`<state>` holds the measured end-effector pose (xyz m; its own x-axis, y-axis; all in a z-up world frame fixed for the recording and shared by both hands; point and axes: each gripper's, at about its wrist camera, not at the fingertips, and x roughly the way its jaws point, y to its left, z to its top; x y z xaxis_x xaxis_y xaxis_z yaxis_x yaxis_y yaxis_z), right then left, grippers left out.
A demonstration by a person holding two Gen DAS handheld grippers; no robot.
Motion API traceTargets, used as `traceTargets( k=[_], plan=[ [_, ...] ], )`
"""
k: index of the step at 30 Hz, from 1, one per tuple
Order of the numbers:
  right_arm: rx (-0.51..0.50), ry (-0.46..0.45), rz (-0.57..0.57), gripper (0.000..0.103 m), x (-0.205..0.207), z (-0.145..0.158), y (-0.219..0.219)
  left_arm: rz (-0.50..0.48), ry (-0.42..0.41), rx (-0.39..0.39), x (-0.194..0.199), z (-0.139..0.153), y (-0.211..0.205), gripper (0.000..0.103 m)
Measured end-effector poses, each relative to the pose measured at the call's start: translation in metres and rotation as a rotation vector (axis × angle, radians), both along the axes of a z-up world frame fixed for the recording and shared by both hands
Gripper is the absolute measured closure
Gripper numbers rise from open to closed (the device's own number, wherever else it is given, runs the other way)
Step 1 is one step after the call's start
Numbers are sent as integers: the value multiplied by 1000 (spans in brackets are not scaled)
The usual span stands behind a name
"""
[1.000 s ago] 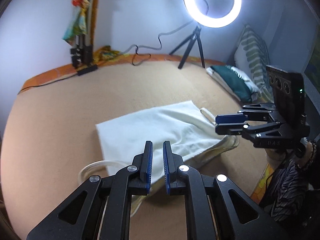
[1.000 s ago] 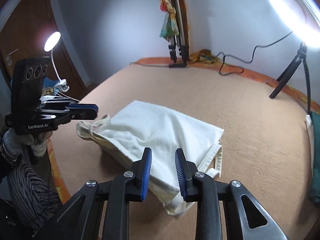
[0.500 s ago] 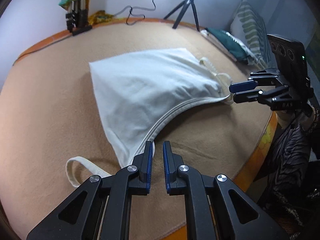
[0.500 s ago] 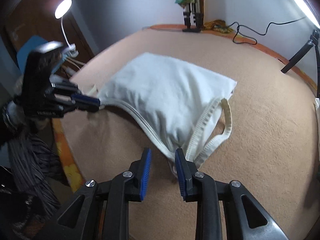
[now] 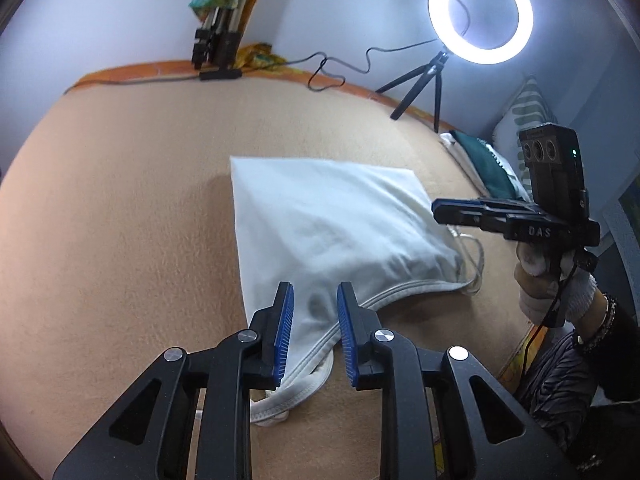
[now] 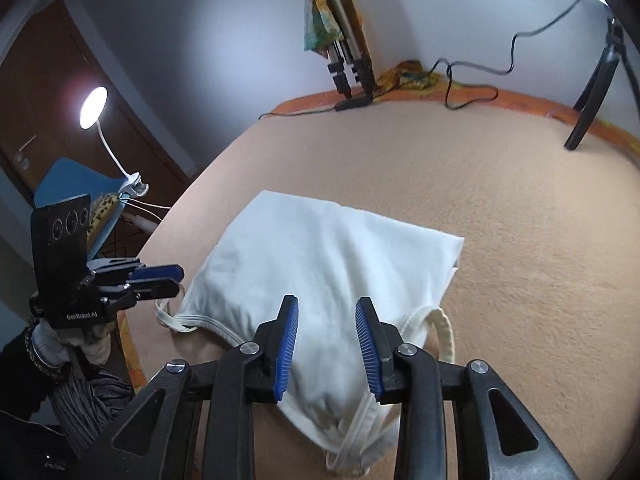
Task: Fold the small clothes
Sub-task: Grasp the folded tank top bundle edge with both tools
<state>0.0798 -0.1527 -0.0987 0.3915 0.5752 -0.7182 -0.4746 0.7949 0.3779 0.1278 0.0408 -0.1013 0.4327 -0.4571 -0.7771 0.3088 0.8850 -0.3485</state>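
White garment [image 5: 332, 224] lies near ring light [image 5: 480, 12].

A tan blanket [image 5: 120, 200] covers the bed below pale walls [image 5: 120, 12]. A lit ring light [image 5: 480, 16] stands on a tripod [image 5: 420, 84] near a pillow [image 5: 524, 112]. A desk lamp [image 6: 94, 106] glows before a brown door [image 6: 48, 92].

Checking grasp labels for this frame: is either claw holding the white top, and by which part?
Nothing is held. Both the left claw and right claw are open above the white top, which lies on the bed.
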Motion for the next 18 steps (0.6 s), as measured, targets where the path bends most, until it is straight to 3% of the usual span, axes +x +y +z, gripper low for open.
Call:
traceTargets(
  k=[6, 10, 11, 12, 13, 15, 18],
  plan=[
    [-63, 35, -179, 72, 32, -16, -28, -16, 29, 50, -9, -12, 1, 82],
    [-25, 41, -240, 69, 38, -11, -51, 38, 28, 29, -15, -8, 13, 80],
    [-7, 43, -241, 68, 38, -9, -54, 60, 32, 12, -15, -6, 18, 70],
    [15, 45, -242, 61, 38, -8, -57, 87, 38, -14, -17, -5, 24, 63],
    [33, 48, -245, 53, 38, -7, -61, 110, 42, -36, -18, -4, 29, 50],
    [74, 73, -238, 45, 40, -9, -65, 158, 66, -110, -18, -4, 41, 48],
    [142, 129, -217, 45, 46, -16, -70, 193, 133, -206, -12, -14, 51, 48]
  ],
)
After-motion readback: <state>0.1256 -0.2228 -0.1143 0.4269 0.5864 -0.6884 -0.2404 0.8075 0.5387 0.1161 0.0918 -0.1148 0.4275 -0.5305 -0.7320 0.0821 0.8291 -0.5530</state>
